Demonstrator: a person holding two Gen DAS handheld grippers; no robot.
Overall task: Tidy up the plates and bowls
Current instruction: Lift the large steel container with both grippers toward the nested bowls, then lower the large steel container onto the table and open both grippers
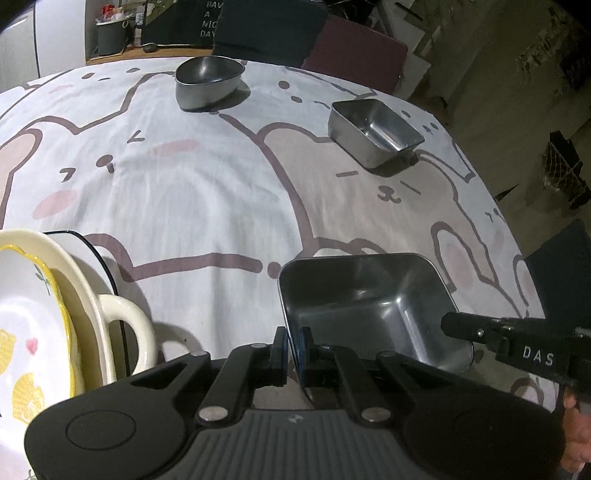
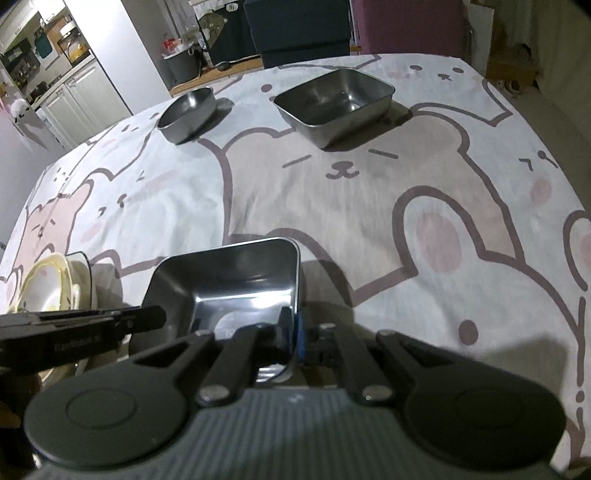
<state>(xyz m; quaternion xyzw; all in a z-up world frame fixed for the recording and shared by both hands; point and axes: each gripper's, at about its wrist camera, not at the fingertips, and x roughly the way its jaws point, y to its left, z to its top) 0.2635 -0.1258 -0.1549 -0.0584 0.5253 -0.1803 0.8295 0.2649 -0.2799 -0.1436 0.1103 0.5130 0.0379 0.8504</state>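
Both grippers pinch the square steel tray [image 1: 369, 306]: left gripper [image 1: 293, 354] fingers clamp its left wall, right gripper [image 2: 293, 338] fingers its right wall, just beside the cream ceramic plate stack [image 1: 55, 314] on the desk. Still left, by my read: the round steel bowl [image 1: 208, 81] and the second square steel tray [image 1: 375, 129], both well apart at the far edge.

A cartoon bear cloth [image 2: 369, 192] covers the tabletop. Beyond it stand a dark blue chair [image 2: 299, 26] and a maroon chair [image 2: 406, 26], a grey bin [image 2: 183, 64], and white kitchen cabinets [image 2: 74, 99] in dim light
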